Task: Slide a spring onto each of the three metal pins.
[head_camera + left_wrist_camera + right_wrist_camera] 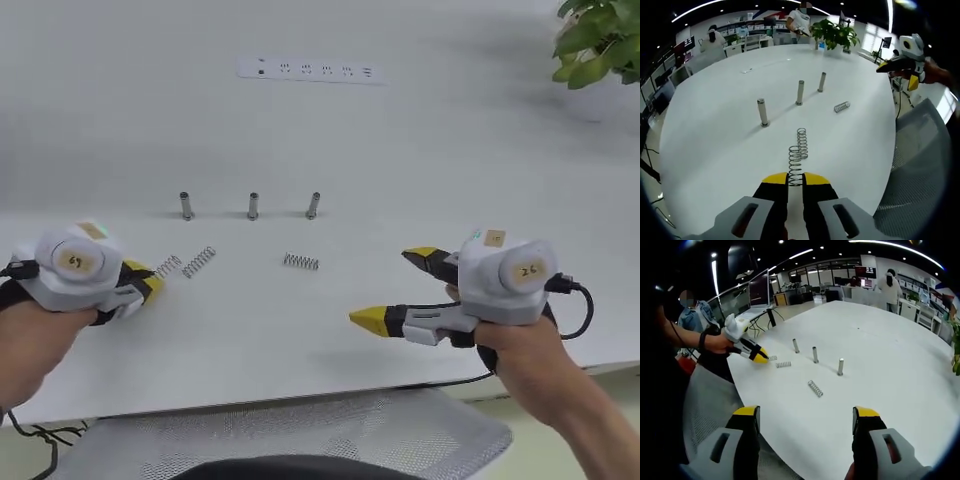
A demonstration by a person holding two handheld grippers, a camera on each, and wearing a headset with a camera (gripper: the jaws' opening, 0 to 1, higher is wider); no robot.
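Spring (795,162) sits pinched in left tongs (795,176), near end hidden between tips.

Wide white table (450,150) under the left gripper (150,280) and the right gripper (392,287). Far ahead of both, a white power strip (310,70). Ahead-right of the right gripper, a green potted plant (600,40). Behind both, a grey mesh chair (330,430). Beyond the table, open office with desks (747,42) and ceiling light strips (715,272).
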